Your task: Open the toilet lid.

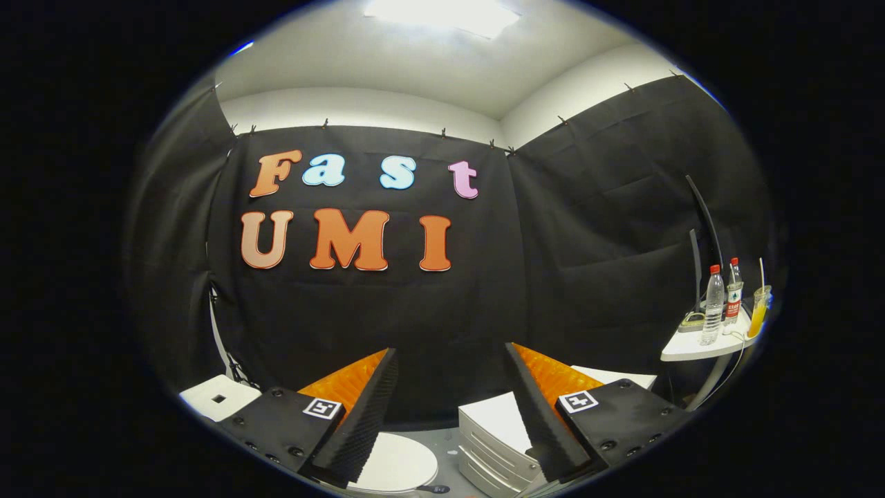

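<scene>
Black cloth walls (pixel 588 228) | grey floor (pixel 446 443) | fingers (pixel 359 415) spread over closed toilet lid (pixel 401 467)

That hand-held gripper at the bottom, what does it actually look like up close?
The hand-held gripper has two wedge-shaped fingers with ribbed, ridged faces, standing apart and open. Each sits on a flat black block fastened with round screws and carrying a small square black-and-white marker.

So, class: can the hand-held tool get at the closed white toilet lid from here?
Probably yes: the tool is open, and the closed white toilet lid lies low between its fingers with nothing across the path.
</scene>
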`<state>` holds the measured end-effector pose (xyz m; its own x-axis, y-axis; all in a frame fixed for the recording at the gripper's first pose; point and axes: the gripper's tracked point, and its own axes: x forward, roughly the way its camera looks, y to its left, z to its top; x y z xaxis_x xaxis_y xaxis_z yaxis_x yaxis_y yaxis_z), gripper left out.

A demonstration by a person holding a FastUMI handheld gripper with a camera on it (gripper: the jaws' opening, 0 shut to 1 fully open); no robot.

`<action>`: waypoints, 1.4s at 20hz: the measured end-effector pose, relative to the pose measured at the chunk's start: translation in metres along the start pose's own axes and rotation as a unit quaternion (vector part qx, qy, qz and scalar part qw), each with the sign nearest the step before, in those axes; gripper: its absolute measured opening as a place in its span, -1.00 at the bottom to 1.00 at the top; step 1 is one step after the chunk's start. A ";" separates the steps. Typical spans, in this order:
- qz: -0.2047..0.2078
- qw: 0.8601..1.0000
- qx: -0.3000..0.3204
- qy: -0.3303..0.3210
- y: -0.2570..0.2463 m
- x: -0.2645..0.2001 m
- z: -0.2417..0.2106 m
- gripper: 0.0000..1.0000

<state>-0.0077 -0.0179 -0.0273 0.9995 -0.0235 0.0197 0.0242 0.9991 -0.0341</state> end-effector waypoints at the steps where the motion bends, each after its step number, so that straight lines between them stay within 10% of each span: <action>1: -0.001 1.000 0.001 0.001 -0.001 0.001 -0.002 0.96; 17: 0.002 1.000 -0.004 0.007 -0.008 0.007 -0.034 0.96; 28: -0.010 0.983 0.088 0.160 -0.016 0.008 -0.273 0.97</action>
<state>0.0047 -0.0434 -0.2998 0.9545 -0.0253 -0.2971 0.0689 0.9881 0.1373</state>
